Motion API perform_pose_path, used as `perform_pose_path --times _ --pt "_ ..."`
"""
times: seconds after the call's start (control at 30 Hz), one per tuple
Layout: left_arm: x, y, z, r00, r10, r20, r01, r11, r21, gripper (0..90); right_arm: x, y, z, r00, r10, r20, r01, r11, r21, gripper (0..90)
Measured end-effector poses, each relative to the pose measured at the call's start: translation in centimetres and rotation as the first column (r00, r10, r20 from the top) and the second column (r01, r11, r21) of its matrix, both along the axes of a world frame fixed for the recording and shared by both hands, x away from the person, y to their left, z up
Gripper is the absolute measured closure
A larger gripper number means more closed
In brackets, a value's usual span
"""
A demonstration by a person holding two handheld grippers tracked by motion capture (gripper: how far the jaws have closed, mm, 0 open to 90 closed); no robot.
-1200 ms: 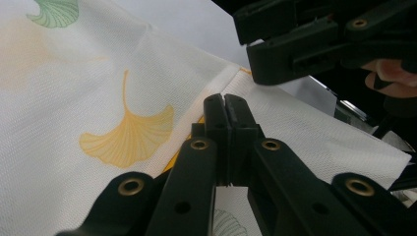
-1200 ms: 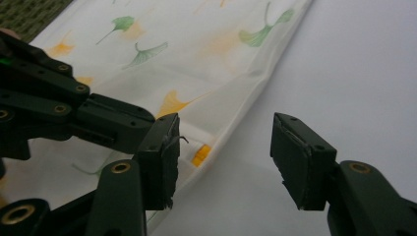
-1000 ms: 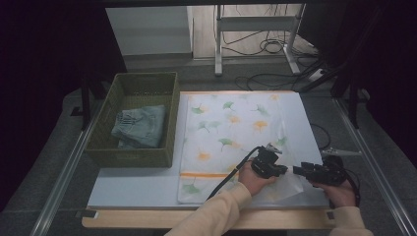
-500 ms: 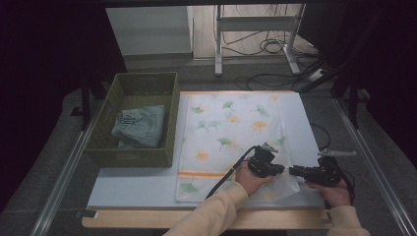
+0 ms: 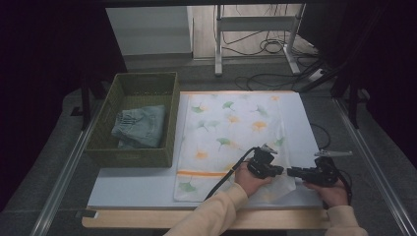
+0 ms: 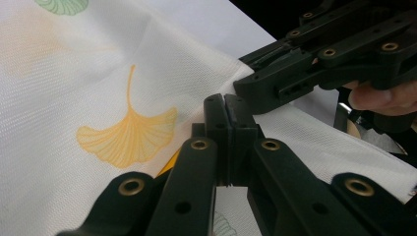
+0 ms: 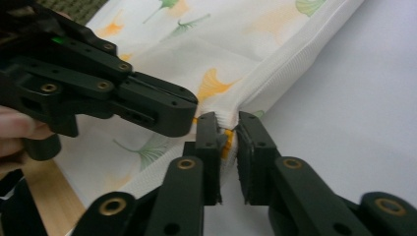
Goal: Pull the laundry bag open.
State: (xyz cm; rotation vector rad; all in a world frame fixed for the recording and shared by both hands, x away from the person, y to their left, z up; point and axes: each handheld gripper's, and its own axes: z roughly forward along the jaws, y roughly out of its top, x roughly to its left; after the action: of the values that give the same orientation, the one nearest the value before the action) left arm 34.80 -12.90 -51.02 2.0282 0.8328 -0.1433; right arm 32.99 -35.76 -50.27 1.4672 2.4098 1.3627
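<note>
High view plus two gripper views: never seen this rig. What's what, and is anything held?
There is no robot here. A person holds a pair of hand-held tongs in each hand. The high view looks down on the table from above the person's side. Each gripper view comes from a camera riding on one pair of tongs, looking along its black jaws.

On the table lie a white ginkgo-leaf cloth and a green woven basket with folded denim inside.

The left tongs are shut and seem to pinch the cloth near its corner. The right tongs have just been closing on a raised fold of the cloth, which fills the gap at their tips.
</note>
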Motion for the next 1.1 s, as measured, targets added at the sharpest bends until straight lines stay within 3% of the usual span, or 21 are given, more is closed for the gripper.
perform_pose_path --times 1.1 --pt "-0.53 -0.56 -0.72 0.9991 0.02 0.038 -0.023 0.9968 0.076 90.0 -0.21 0.41 0.43 0.9988 -0.005 0.049 0.006 1.0 -0.025 84.3"
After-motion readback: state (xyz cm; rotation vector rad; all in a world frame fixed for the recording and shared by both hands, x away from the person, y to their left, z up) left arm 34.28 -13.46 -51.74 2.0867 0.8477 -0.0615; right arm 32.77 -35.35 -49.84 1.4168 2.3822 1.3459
